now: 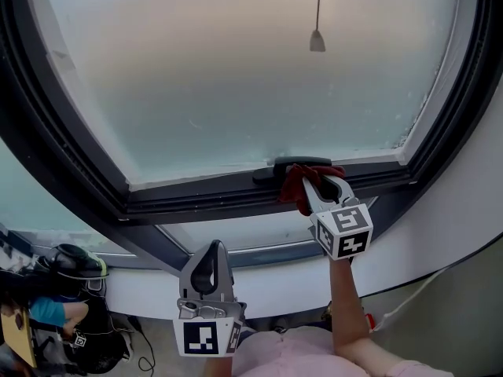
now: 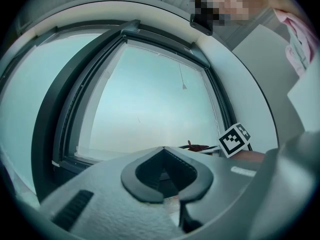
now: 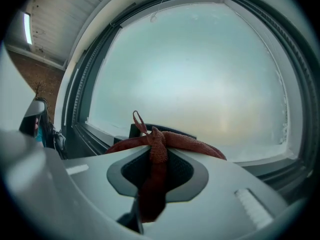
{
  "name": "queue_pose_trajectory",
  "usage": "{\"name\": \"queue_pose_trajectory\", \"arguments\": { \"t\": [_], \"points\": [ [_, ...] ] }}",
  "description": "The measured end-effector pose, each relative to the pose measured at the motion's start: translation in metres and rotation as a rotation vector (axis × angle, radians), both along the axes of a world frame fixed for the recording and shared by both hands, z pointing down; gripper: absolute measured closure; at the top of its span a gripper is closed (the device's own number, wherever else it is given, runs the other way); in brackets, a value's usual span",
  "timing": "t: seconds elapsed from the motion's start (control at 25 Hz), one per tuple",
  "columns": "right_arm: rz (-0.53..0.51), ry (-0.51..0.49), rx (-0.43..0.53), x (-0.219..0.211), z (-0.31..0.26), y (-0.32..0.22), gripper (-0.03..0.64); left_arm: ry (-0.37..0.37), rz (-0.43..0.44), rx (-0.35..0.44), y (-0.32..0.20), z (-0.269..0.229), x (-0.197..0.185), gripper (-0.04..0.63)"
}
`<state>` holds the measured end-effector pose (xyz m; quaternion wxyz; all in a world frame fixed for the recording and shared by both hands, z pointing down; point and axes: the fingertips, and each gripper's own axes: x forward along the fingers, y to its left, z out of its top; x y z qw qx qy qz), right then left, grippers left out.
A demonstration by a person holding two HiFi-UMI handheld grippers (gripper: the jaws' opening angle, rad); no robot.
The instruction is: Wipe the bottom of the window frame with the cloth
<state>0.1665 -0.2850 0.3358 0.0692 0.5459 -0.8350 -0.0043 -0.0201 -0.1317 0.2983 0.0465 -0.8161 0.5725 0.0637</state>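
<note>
The right gripper (image 1: 314, 187) pinches the red cloth (image 1: 296, 182) by a bunched fold, at the bottom of the window frame (image 1: 196, 192), just beside the dark handle (image 1: 275, 166). The cloth looks soft and light (likely to crumple when dragged), so a mid-bunch hold suits it. The left gripper (image 1: 212, 250) hangs low, its jaws pressed together on nothing
</note>
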Motion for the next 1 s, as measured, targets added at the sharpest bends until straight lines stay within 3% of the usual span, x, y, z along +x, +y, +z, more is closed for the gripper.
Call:
{"name": "queue_pose_trajectory", "arguments": {
  "t": [1.0],
  "points": [
    [0.026, 0.049, -0.029, 0.030, 0.002, -0.009, 0.537, 0.008, 0.001, 0.010, 0.014, -0.003, 0.013, 0.601]
  ]
}}
